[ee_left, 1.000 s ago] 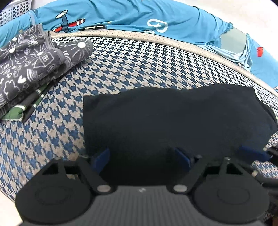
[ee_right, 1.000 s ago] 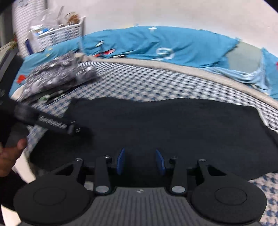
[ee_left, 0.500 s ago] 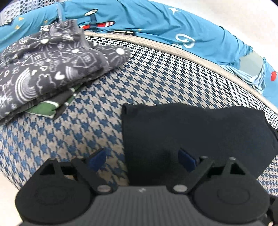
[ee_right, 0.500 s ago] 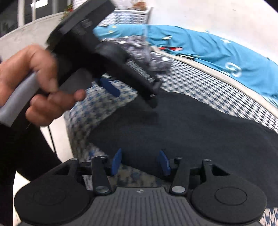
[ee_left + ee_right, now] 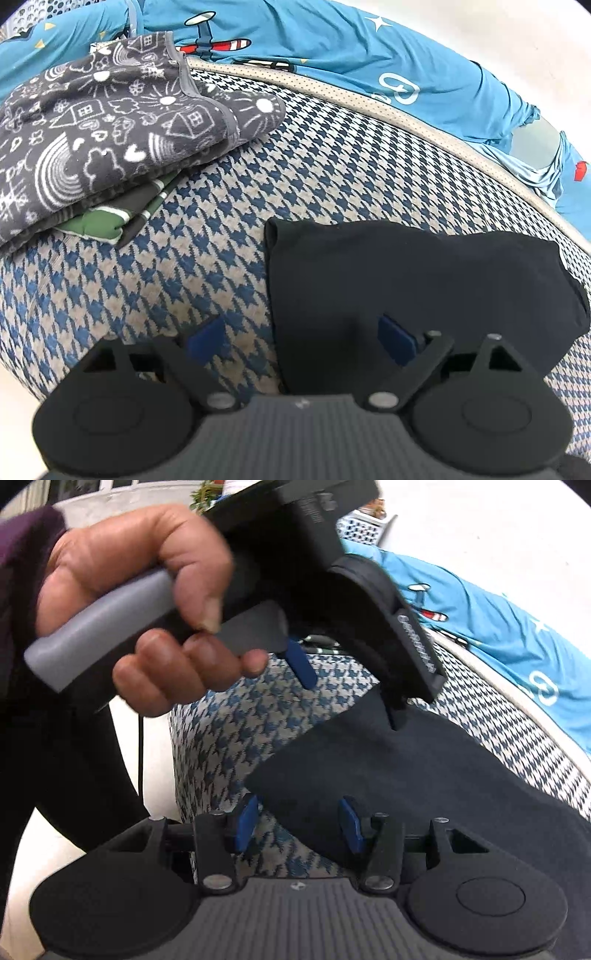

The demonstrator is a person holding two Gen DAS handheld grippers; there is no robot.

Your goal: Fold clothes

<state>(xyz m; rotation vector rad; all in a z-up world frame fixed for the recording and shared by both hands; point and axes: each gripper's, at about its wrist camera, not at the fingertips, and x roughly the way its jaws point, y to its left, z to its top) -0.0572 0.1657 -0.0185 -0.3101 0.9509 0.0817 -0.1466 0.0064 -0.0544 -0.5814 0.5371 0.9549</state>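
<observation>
Below, black garment (image 5: 424, 295) lies folded on houndstooth bed (image 5: 295, 177). Left gripper (image 5: 301, 341) gapes wide, straddling its edge; right gripper (image 5: 297, 823) half-spread over a corner, seemingly not pinching.

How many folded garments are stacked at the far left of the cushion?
2: a grey doodle-print garment on top, a green striped garment beneath it. More could be hidden underneath.

The left gripper (image 5: 301, 341) points steeply downward with its blue fingers (image 5: 207, 338) spread wide and nothing pinched between them. The left hand (image 5: 147, 605) wraps its grey handle, thumb on top, a dark sleeve at the wrist. The right gripper (image 5: 297, 825) holds its fingers (image 5: 246, 821) partly apart, gripping nothing.
</observation>
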